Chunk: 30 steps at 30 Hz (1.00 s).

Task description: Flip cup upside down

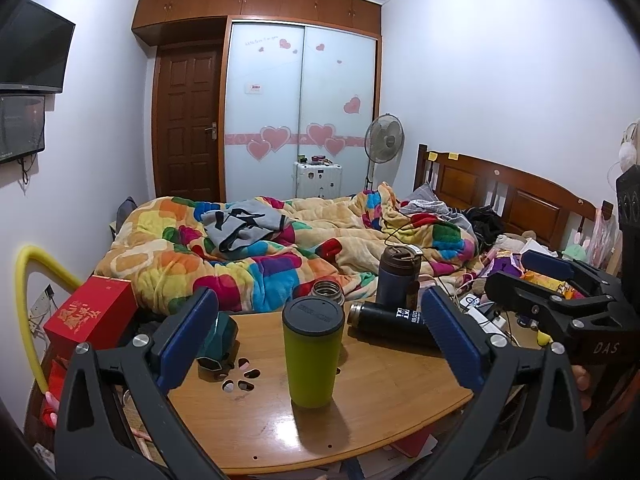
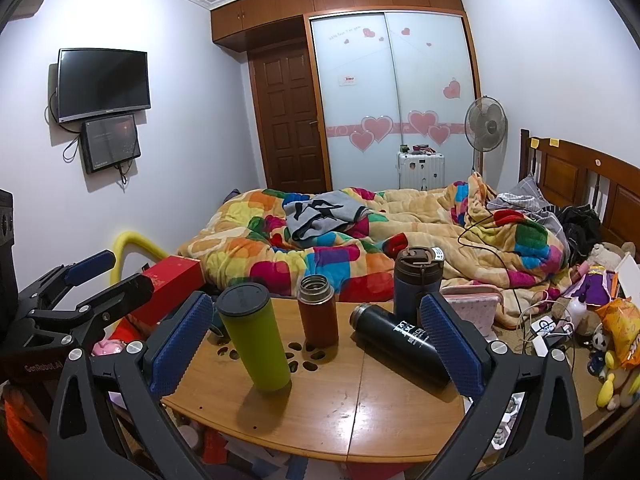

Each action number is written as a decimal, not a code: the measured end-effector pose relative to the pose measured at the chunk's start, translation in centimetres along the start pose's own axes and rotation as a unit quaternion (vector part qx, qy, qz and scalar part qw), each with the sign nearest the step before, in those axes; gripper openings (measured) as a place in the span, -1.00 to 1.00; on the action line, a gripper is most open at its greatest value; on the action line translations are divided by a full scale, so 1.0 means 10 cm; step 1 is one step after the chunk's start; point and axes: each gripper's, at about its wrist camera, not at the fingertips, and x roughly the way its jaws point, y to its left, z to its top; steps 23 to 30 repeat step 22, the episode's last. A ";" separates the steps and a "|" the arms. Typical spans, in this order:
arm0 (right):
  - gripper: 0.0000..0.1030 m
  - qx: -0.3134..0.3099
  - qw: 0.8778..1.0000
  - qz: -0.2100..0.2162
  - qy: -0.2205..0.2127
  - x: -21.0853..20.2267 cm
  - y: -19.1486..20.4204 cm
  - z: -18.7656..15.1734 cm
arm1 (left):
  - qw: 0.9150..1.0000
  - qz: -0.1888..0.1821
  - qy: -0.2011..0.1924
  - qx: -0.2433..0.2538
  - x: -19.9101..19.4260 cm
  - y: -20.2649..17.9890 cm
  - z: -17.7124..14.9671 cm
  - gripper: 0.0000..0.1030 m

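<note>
A lime green cup with a dark lid (image 1: 313, 352) stands upright on the round wooden table (image 1: 360, 412); it also shows in the right wrist view (image 2: 254, 336). My left gripper (image 1: 320, 344) is open, its blue pads either side of the cup with gaps, not touching. My right gripper (image 2: 316, 340) is open and empty, held over the table's near side; it shows at the right in the left wrist view (image 1: 532, 276). The left gripper shows at the left in the right wrist view (image 2: 108, 270).
A black flask (image 2: 400, 344) lies on its side on the table. A brown open flask (image 2: 318, 310) and a dark blue tumbler (image 2: 416, 278) stand behind. A red box (image 1: 92, 312) sits left. A cluttered bed lies beyond.
</note>
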 end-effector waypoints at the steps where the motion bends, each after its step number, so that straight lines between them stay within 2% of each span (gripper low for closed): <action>1: 1.00 0.000 1.000 0.000 0.000 0.00 0.00 0.00 | 1.000 0.000 0.000 -0.001 0.01 0.01 0.00 1.00; 17: 1.00 0.002 1.000 0.000 0.001 0.00 0.01 -0.01 | 1.000 -0.021 0.010 0.006 0.04 -0.01 -0.03 1.00; 22: 1.00 0.005 1.000 0.000 0.001 0.00 0.01 0.00 | 0.998 -0.052 0.029 0.001 0.05 -0.01 -0.02 1.00; 30: 1.00 0.005 1.000 0.000 0.001 0.00 0.01 0.00 | 0.998 -0.052 0.029 0.001 0.05 -0.01 -0.02 1.00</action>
